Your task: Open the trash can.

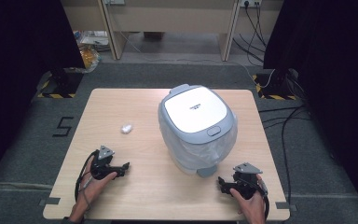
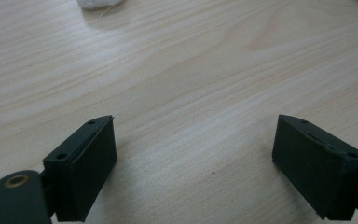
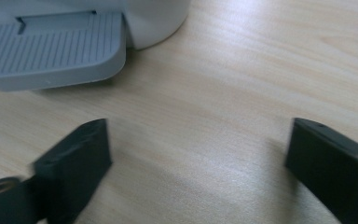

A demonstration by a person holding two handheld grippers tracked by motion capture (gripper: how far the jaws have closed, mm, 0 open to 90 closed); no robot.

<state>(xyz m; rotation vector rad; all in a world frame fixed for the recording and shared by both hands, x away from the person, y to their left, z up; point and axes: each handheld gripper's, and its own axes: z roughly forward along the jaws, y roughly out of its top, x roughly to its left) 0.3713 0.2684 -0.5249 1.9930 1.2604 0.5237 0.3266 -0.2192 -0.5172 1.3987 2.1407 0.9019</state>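
Note:
A white and grey pedal bin (image 1: 197, 128) with its lid down stands right of the middle of the wooden table (image 1: 135, 196), its grey foot pedal (image 1: 206, 171) (image 3: 51, 46) facing the front edge. A small white crumpled wad (image 1: 127, 128) (image 2: 98, 3) lies on the table left of the bin. My left gripper (image 1: 123, 169) (image 2: 193, 163) rests near the front left, jaws open over bare wood. My right gripper (image 1: 221, 183) (image 3: 196, 168) sits at the front right, just right of the pedal, jaws open and empty.
The table stands on grey carpet with a black "5" mark (image 1: 63, 126) at the left. Black stand bases (image 1: 60, 81) with hazard tape flank the far corners, and cables (image 1: 284, 121) trail on the right. Wooden furniture (image 1: 168, 21) lines the back.

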